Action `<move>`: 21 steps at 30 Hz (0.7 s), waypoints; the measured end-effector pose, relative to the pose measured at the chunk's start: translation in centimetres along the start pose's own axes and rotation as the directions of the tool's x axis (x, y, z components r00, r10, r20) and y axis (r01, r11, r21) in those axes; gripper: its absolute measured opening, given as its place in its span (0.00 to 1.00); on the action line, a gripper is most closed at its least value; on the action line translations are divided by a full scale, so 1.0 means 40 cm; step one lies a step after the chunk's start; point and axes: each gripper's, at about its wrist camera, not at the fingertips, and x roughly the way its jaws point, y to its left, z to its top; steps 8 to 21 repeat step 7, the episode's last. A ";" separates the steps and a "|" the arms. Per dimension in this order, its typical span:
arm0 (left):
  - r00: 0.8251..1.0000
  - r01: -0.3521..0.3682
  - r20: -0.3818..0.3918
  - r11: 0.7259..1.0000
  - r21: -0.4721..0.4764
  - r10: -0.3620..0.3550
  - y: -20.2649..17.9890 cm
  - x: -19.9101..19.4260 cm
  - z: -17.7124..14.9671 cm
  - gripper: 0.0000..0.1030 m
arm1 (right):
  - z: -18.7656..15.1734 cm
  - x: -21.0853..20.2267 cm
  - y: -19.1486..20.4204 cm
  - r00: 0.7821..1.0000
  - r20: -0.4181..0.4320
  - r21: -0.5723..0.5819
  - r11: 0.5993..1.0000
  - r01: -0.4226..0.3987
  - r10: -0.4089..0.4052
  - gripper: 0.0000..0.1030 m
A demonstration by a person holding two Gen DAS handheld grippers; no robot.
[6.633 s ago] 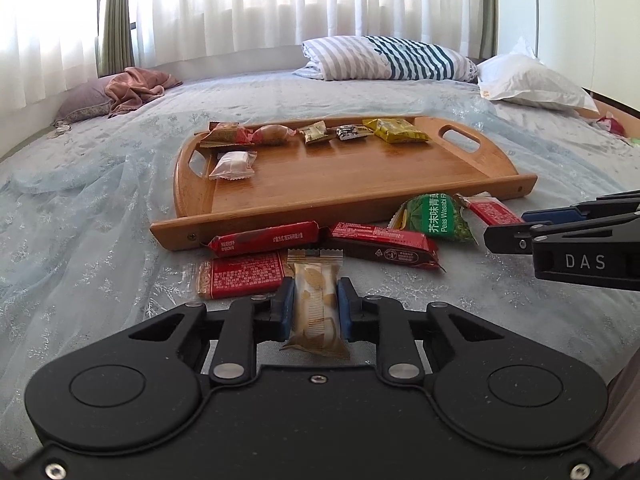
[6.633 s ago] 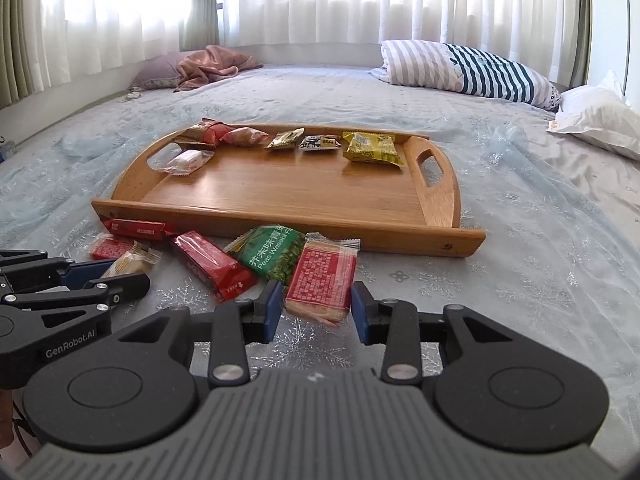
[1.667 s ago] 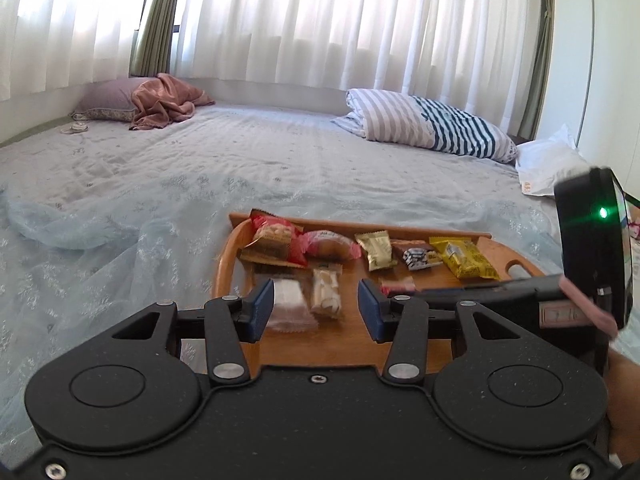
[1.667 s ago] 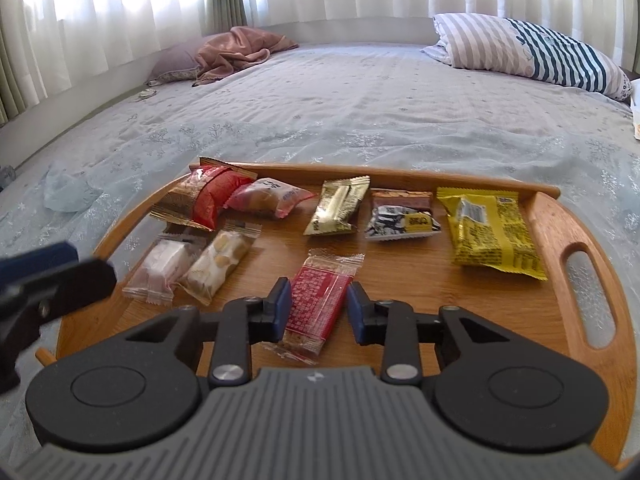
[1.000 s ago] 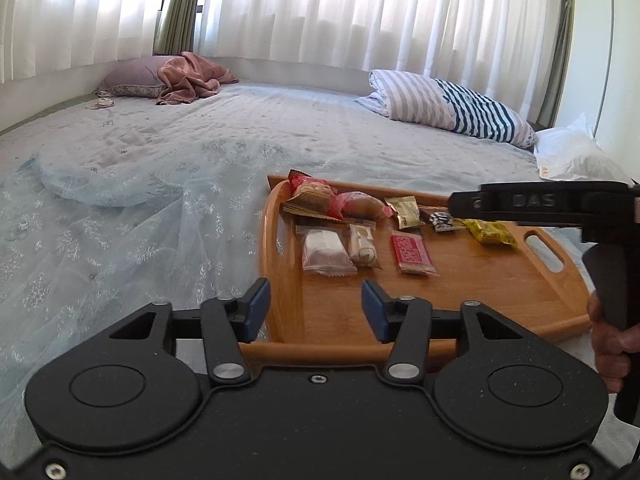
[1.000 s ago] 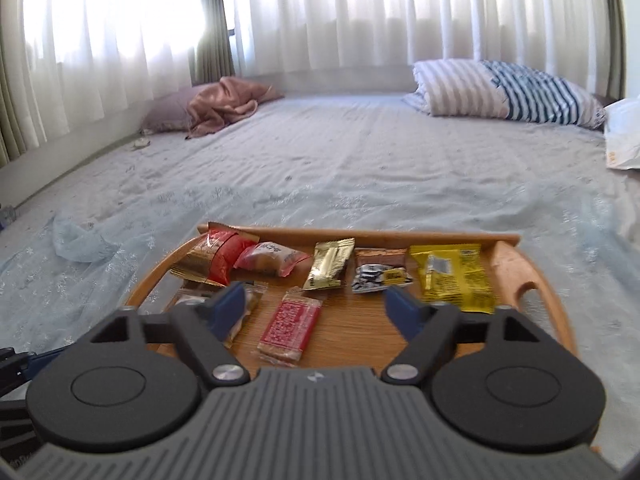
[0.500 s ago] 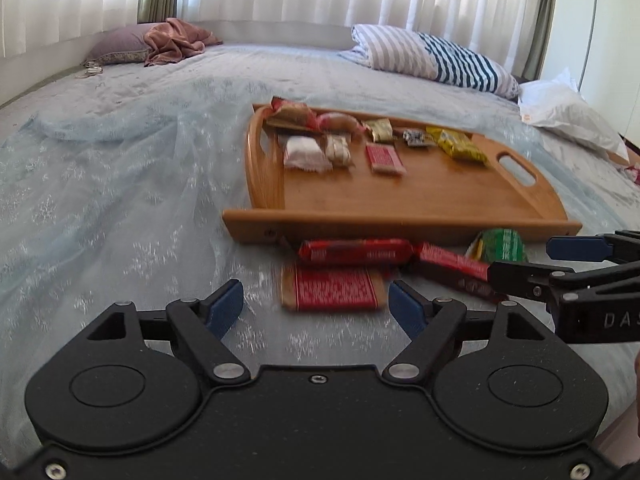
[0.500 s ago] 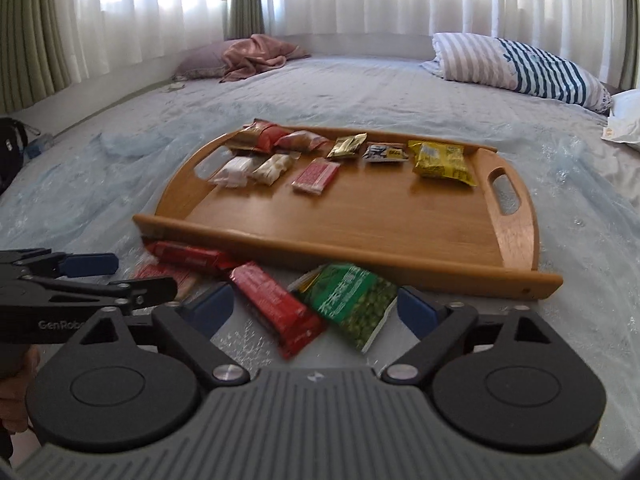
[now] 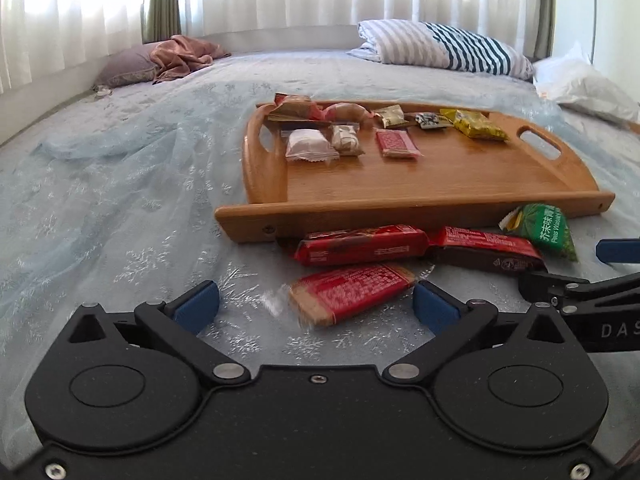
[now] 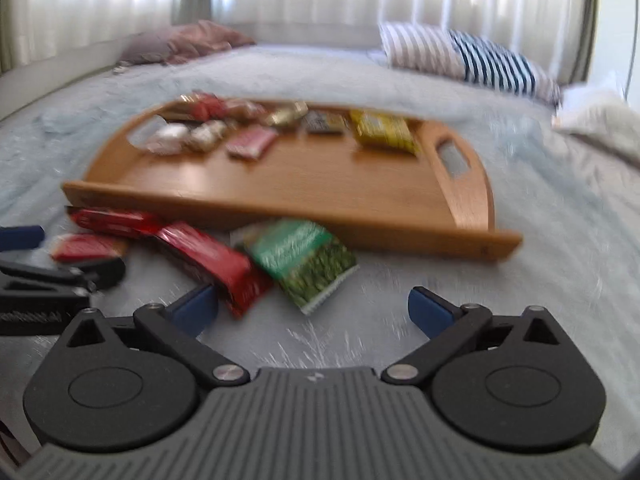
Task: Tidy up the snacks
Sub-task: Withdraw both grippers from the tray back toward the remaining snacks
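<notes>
A wooden tray (image 9: 440, 188) (image 10: 304, 184) lies on the bed with several wrapped snacks along its far side. In front of its near rim lie a red cracker pack (image 9: 352, 290) (image 10: 86, 248), two long red bars (image 9: 360, 245) (image 9: 486, 250) and a green pea bag (image 9: 548, 230) (image 10: 304, 264). My left gripper (image 9: 316, 308) hovers low over the red cracker pack, jaws opening wide, the pack between the pads but untouched. My right gripper (image 10: 312, 308), jaws opening, sits just short of the green bag and a red bar (image 10: 212, 264), gripping nothing.
A striped pillow (image 9: 444, 46) and a white pillow (image 9: 584, 88) lie at the head of the bed, a pink cloth on a mauve cushion (image 9: 160, 60) at far left. Sheer blue fabric (image 9: 100, 184) is rumpled left of the tray.
Both grippers left their snacks on the tray, pulled back and came down to the packs in front of it. Their jaws have spread wider.
</notes>
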 end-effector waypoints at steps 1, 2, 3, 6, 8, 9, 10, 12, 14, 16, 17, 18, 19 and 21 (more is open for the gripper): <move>1.000 0.001 -0.002 1.000 0.003 -0.001 -0.004 0.001 0.001 1.00 | -0.007 -0.004 -0.012 1.000 0.021 0.036 0.999 -0.014 0.013 1.00; 1.000 0.000 -0.005 1.000 -0.005 0.000 -0.006 0.004 0.004 1.00 | -0.011 -0.009 -0.018 0.999 0.035 0.054 0.999 -0.003 0.001 1.00; 1.000 -0.002 -0.007 1.000 -0.013 0.002 -0.007 0.005 0.004 1.00 | -0.009 -0.007 -0.017 0.999 0.023 0.055 0.998 0.024 -0.025 1.00; 1.000 -0.002 -0.008 1.000 -0.012 0.002 -0.007 0.007 0.004 1.00 | -0.014 -0.006 -0.014 0.999 0.030 0.054 0.998 0.036 -0.038 1.00; 1.000 -0.001 -0.008 1.000 -0.014 0.001 -0.007 0.008 0.004 1.00 | -0.016 -0.007 -0.012 0.999 0.032 0.051 0.998 0.040 -0.041 1.00; 1.000 -0.001 -0.008 1.000 -0.014 0.001 -0.007 0.008 0.004 1.00 | -0.016 -0.007 -0.012 0.999 0.032 0.051 0.998 0.040 -0.041 1.00; 1.000 -0.001 -0.008 1.000 -0.014 0.001 -0.007 0.008 0.004 1.00 | -0.016 -0.007 -0.012 0.999 0.032 0.051 0.998 0.040 -0.041 1.00; 1.000 -0.001 -0.008 1.000 -0.014 0.001 -0.007 0.008 0.004 1.00 | -0.016 -0.007 -0.012 0.999 0.032 0.051 0.998 0.040 -0.041 1.00; 1.000 -0.001 -0.008 1.000 -0.014 0.001 -0.007 0.008 0.004 1.00 | -0.016 -0.007 -0.012 0.999 0.032 0.051 0.998 0.040 -0.041 1.00; 1.000 -0.001 -0.008 1.000 -0.014 0.001 -0.007 0.008 0.004 1.00 | -0.016 -0.007 -0.012 0.999 0.032 0.051 0.998 0.040 -0.041 1.00; 1.000 -0.001 -0.008 1.000 -0.014 0.001 -0.007 0.008 0.004 1.00 | -0.016 -0.007 -0.012 0.999 0.032 0.051 0.998 0.040 -0.041 1.00; 1.000 -0.001 -0.008 1.000 -0.014 0.001 -0.007 0.008 0.004 1.00 | -0.016 -0.007 -0.012 0.999 0.032 0.051 0.998 0.040 -0.041 1.00; 1.000 -0.001 -0.008 1.000 -0.014 0.001 -0.007 0.008 0.004 1.00 | -0.016 -0.007 -0.012 0.999 0.032 0.051 0.998 0.040 -0.041 1.00; 1.000 -0.001 -0.008 1.000 -0.014 0.001 -0.007 0.008 0.004 1.00 | -0.016 -0.007 -0.012 0.999 0.032 0.051 0.998 0.040 -0.041 1.00</move>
